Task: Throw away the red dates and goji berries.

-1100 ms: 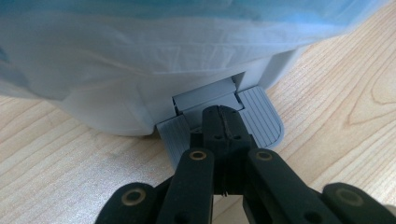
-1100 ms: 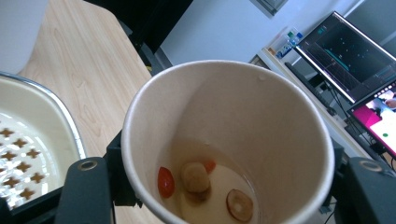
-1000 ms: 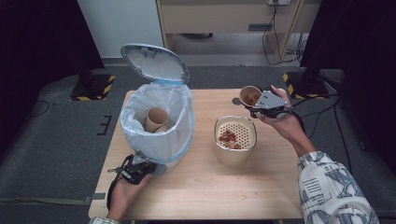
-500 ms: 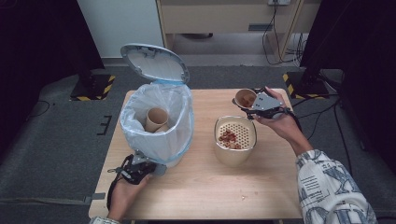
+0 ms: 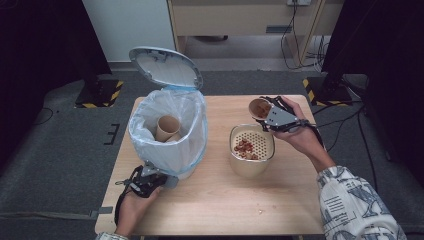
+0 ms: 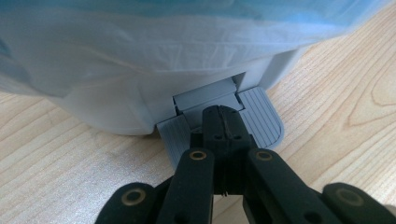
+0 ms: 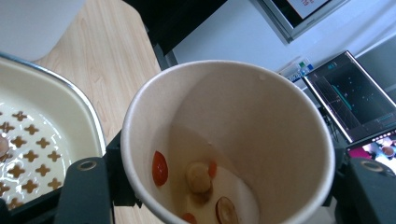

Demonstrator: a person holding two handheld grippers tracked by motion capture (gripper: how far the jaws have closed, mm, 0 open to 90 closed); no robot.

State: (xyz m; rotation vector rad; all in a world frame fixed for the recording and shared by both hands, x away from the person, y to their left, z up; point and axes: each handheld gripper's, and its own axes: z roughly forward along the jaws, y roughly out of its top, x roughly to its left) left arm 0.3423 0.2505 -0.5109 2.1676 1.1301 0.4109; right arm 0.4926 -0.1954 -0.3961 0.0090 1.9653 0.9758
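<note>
A white pedal bin [image 5: 192, 150] lined with a blue bag stands on the left of the table, its lid [image 5: 165, 67] up and a paper cup [image 5: 168, 127] inside. My left gripper [image 5: 161, 181] is shut, its tips [image 6: 224, 119] resting on the bin's grey pedal [image 6: 264, 116]. My right gripper [image 5: 267, 114] is shut on a paper cup [image 5: 260, 107], tilted with its mouth toward the camera above the far right rim of a cream strainer bowl [image 5: 235, 150]. Red and brown food bits lie in the bowl, and a few cling inside the held cup [image 7: 229, 140].
The wooden table [image 5: 225, 200] has bare surface in front of the bowl, with a small crumb [image 5: 260, 211] near the front edge. Cables and dark stands sit on the floor behind the table. A laptop screen [image 7: 355, 107] shows past the cup.
My right gripper has carried the cup slightly left and down, closer over the bowl's rim. The left gripper has stayed on the pedal and the lid stays up.
</note>
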